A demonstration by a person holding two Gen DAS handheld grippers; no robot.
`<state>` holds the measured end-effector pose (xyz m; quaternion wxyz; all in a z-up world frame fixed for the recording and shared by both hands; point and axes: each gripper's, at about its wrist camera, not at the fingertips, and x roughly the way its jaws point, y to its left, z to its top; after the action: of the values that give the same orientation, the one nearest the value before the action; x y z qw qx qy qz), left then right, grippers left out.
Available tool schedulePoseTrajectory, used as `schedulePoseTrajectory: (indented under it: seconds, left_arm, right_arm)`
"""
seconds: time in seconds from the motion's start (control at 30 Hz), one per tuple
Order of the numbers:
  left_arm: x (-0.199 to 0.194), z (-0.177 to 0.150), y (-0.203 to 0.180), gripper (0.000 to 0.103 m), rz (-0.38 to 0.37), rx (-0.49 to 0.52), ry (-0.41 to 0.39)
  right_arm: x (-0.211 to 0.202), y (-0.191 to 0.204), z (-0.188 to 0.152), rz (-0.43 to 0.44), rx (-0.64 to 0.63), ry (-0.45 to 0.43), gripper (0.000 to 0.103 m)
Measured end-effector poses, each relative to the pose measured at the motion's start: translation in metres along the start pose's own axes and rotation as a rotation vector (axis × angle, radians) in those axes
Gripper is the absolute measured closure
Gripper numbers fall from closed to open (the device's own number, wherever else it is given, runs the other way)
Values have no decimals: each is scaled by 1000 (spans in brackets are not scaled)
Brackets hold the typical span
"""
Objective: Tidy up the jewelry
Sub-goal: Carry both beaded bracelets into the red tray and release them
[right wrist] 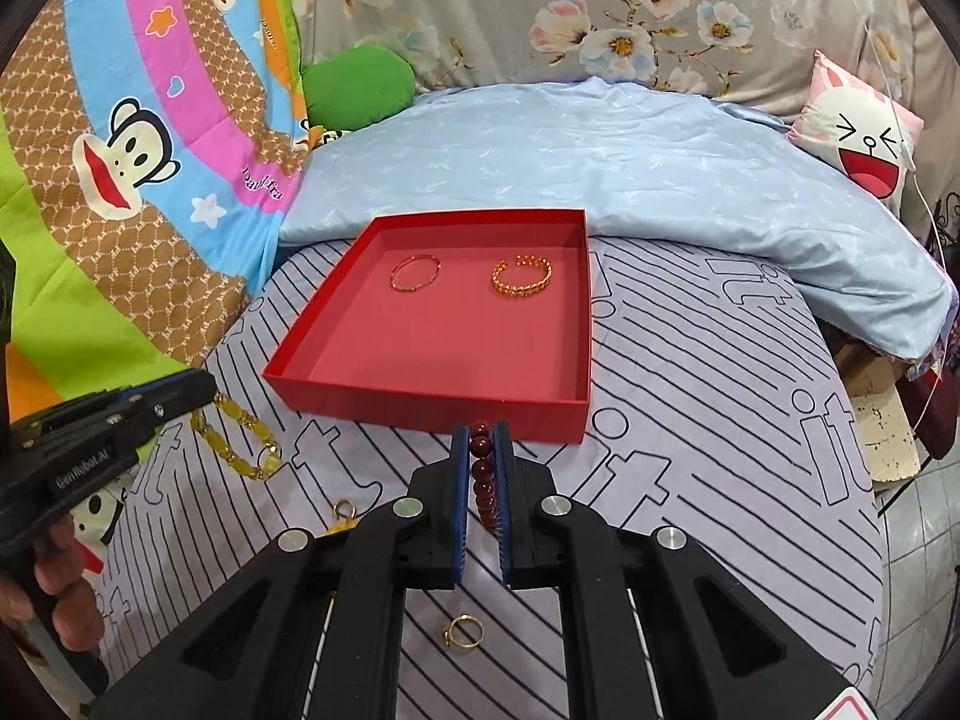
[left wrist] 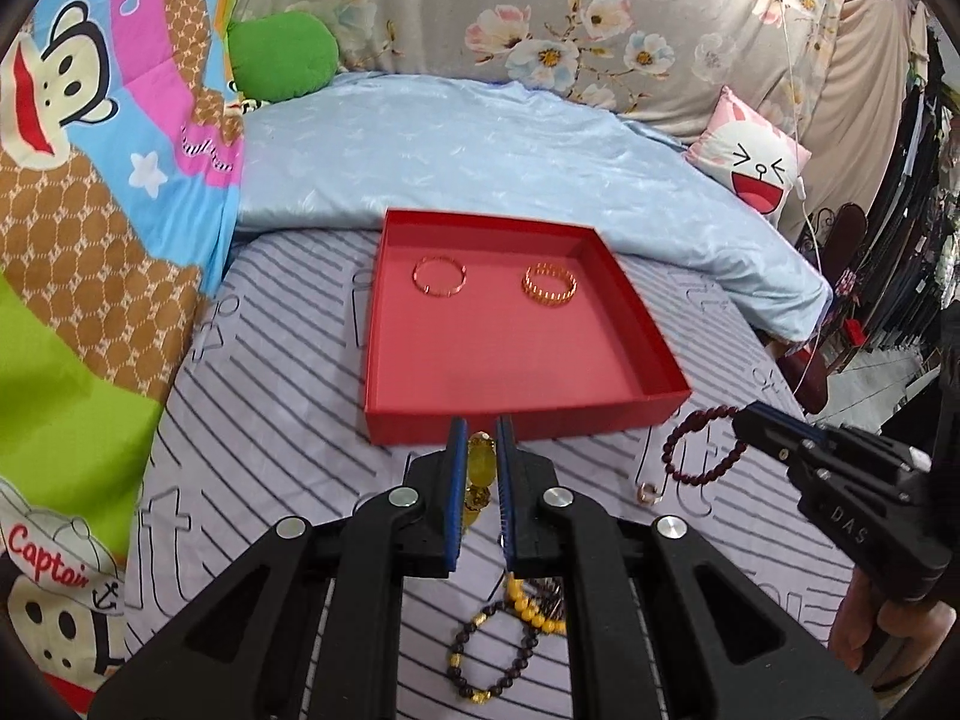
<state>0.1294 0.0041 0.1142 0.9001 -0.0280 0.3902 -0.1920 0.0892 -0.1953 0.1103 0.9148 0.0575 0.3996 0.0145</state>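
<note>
Between the blue pads of the left gripper (left wrist: 480, 441) sits a yellow, translucent chunky-link bracelet (left wrist: 480, 468), clamped and lifted off the bed; from the right wrist view its loose end (right wrist: 240, 441) trails down toward the sheet. The right gripper (right wrist: 480, 438) is likewise clenched on a dark red round-bead bracelet (right wrist: 483, 474), whose loop hangs beside it in the left view (left wrist: 699, 450). Both are held just short of the near wall of the shallow red cardboard tray (left wrist: 522, 417), probably so each can be carried over the rim and dropped inside. Already in the tray, well apart, lie a thin rose-gold bangle (left wrist: 439, 277) and a wide gold openwork cuff (left wrist: 549, 284). Still waiting on the grey striped bedsheet (left wrist: 270, 420) are a dark bead bracelet with gold beads (left wrist: 489, 660), a small ring (left wrist: 648, 493) and a gold ring (right wrist: 462, 631).
</note>
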Motion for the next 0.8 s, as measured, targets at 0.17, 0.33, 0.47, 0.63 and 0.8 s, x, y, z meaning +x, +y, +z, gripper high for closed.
schedulePoseTrajectory:
  seconds: [0.17, 0.33, 0.47, 0.63, 0.8]
  left_arm:
    - [7, 32, -9, 94, -14, 33, -30]
    - [24, 64, -19, 94, -27, 60, -56]
    - [50, 87, -20, 94, -65, 53, -42]
    - [94, 102, -9, 94, -143, -3, -2]
    - [146, 97, 6, 94, -129, -27, 58]
  right_arm:
    - [9, 0, 25, 7, -11, -15, 96]
    - [26, 4, 61, 35, -16, -24, 95]
    - [49, 6, 83, 45, -10, -20, 95]
    - [95, -1, 102, 128, 60, 29, 95]
    - [152, -11, 97, 140, 102, 126, 95]
